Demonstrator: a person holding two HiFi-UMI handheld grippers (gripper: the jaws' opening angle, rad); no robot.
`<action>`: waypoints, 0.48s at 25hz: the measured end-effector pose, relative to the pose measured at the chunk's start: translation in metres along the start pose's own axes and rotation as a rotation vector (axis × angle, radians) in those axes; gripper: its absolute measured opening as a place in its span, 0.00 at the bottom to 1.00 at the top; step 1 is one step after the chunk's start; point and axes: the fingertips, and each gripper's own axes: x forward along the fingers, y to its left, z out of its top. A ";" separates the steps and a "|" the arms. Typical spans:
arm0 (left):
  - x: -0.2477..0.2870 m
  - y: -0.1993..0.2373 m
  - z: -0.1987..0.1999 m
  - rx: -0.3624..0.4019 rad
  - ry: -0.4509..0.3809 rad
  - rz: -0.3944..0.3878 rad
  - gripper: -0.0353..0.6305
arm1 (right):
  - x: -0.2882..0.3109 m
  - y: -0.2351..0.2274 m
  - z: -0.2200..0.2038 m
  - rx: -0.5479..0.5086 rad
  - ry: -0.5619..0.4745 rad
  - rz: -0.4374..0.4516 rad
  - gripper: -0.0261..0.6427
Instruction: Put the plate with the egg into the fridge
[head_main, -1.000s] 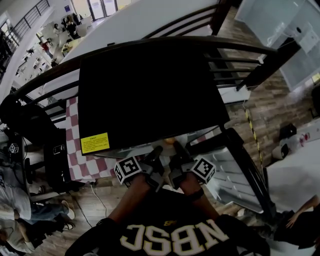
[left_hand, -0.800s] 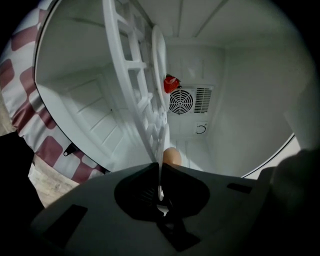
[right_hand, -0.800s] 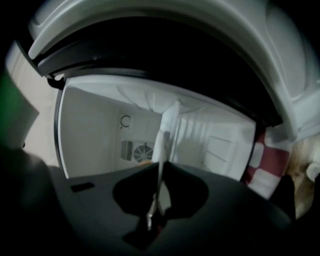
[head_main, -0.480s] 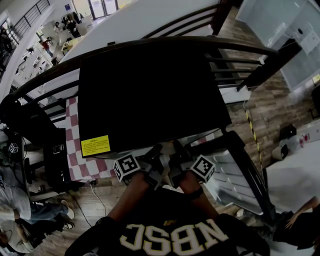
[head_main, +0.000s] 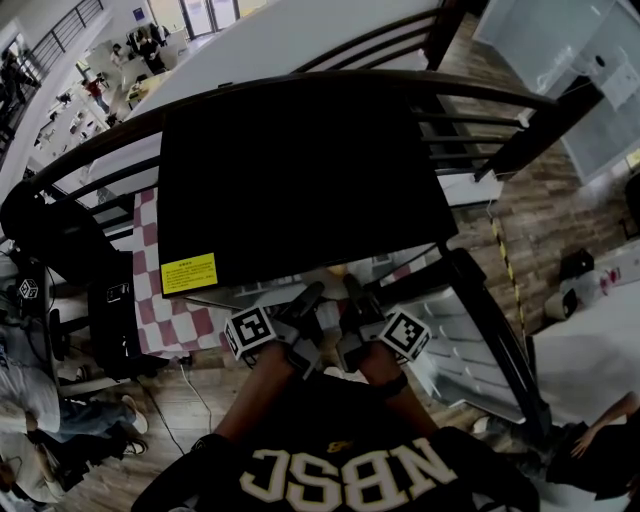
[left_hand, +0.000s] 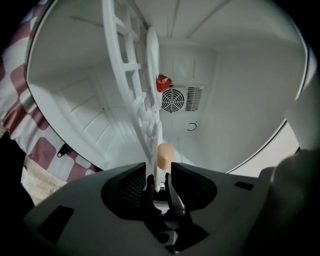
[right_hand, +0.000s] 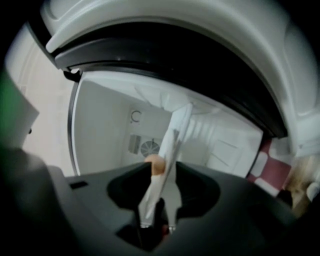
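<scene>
Two claws meet at the mouth of the black fridge (head_main: 300, 170), L claw (head_main: 312, 296) and R claw (head_main: 352, 292) side by side; fridge door (head_main: 470, 340) hangs open on the right. Fridge sits on a red/white checked cloth (head_main: 160, 300).

L gripper view: the jaws are opening, w/ the white plate (left_hand: 153, 60) rim between them and a sliver of gap showing, so released rather than clenched. Plate is seen edge-on, lying flat against the white lattice shelf (left_hand: 127, 65) inside the fridge. Egg (left_hand: 165, 155) sits on the plate just past the jaw tips. Back wall has a round fan vent (left_hand: 173, 100) and a small red item (left_hand: 162, 83) next to it; can't tell what that is.

R gripper view: these jaws are opening too, plate rim between them, close to one jaw, no clear squeeze. Egg peeks out beside the rim, fridge interior behind it.
</scene>
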 end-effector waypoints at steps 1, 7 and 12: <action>-0.003 0.004 -0.002 -0.004 -0.008 0.008 0.29 | -0.003 -0.001 -0.002 0.000 0.005 0.004 0.25; -0.012 0.011 -0.017 0.016 -0.021 0.028 0.29 | -0.020 -0.010 -0.013 0.035 0.034 -0.005 0.25; -0.013 0.007 -0.023 0.027 -0.021 0.021 0.19 | -0.026 -0.008 -0.015 0.030 0.054 0.009 0.25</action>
